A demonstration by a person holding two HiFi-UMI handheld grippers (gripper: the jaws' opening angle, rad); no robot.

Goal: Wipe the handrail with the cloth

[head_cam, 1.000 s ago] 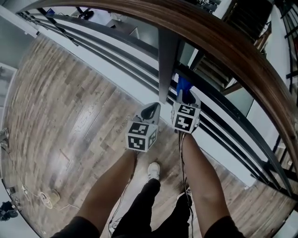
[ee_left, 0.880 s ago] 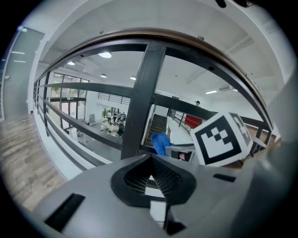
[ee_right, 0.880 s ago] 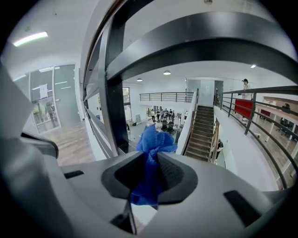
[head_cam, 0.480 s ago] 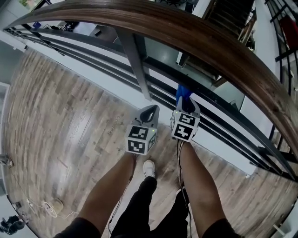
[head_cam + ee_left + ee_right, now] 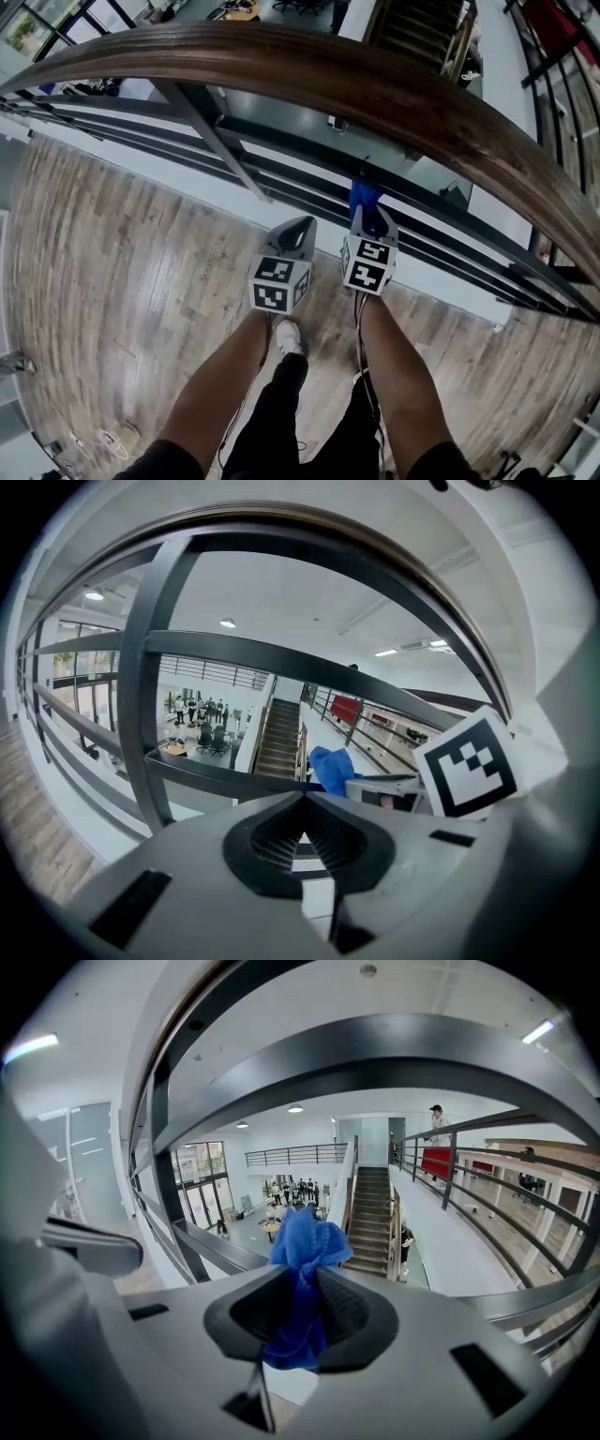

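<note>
Cloth (image 5: 302,1269) sat clamped in the right gripper (image 5: 302,1288), whose two jaws were pressed together on its middle. A bunched tuft stuck out past the tips and a smaller fold hung in the hollow behind them. In the head view the cloth (image 5: 364,199) poked forward from the right gripper (image 5: 370,217) and lay over the dark bars (image 5: 281,169). It was clearly below the handrail (image 5: 375,84) and apart from it.

It was bright blue, thin and crumpled, gathered into a loose wad rather than spread flat. The handrail was a broad band of dark brown polished wood curving across the top of the head view, its surface bare.

The left gripper (image 5: 300,230) was held just beside the right one, at about the same height. In its own view the left gripper (image 5: 302,799) had its jaws shut with nothing between them. That view also showed the cloth (image 5: 328,766) and the right gripper's marker cube (image 5: 466,761) off to its right.

Between the grippers and the handrail ran the horizontal bars, carried by a slanted post (image 5: 211,141). A wood-plank floor (image 5: 112,253) lay beneath, with a white shoe (image 5: 288,335) below the forearms. Beyond the bars, stairs (image 5: 370,1213) dropped to a lower hall.
</note>
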